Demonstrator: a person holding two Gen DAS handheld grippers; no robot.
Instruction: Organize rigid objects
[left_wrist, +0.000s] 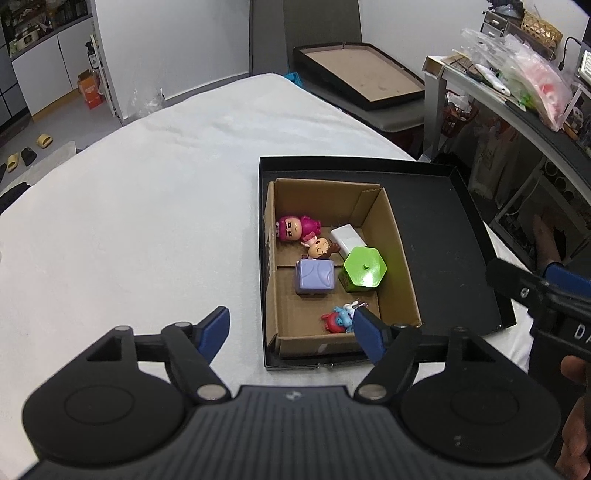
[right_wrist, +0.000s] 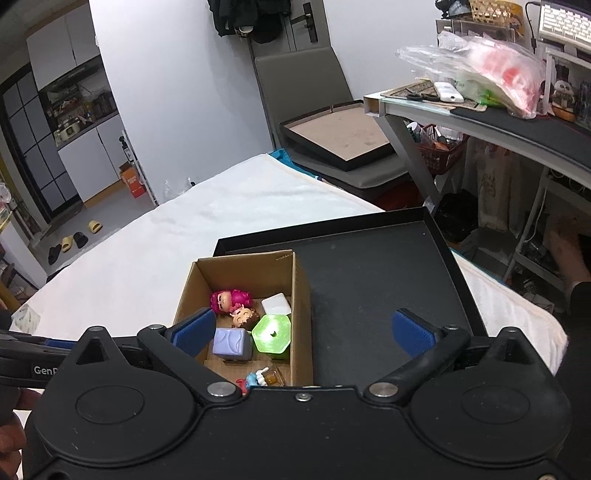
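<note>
A cardboard box (left_wrist: 334, 258) sits in the left part of a black tray (left_wrist: 443, 236) on a white table (left_wrist: 147, 206), holding 6 small toys. Left gripper (left_wrist: 291, 332) and right gripper (right_wrist: 303, 332) both gape wide, empty.

"GenR" partly readable on left gripper (right_wrist: 48, 369); "DA" on right gripper (left_wrist: 580, 330)

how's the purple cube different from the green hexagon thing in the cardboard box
The purple cube is square-faced with a swirl pattern; the green hexagon piece has a six-sided top with a small centre hole. The cube is pale and matte, the hexagon bright and glossy. Both sit side by side mid-way along the cardboard box, untouched by either gripper.
</note>
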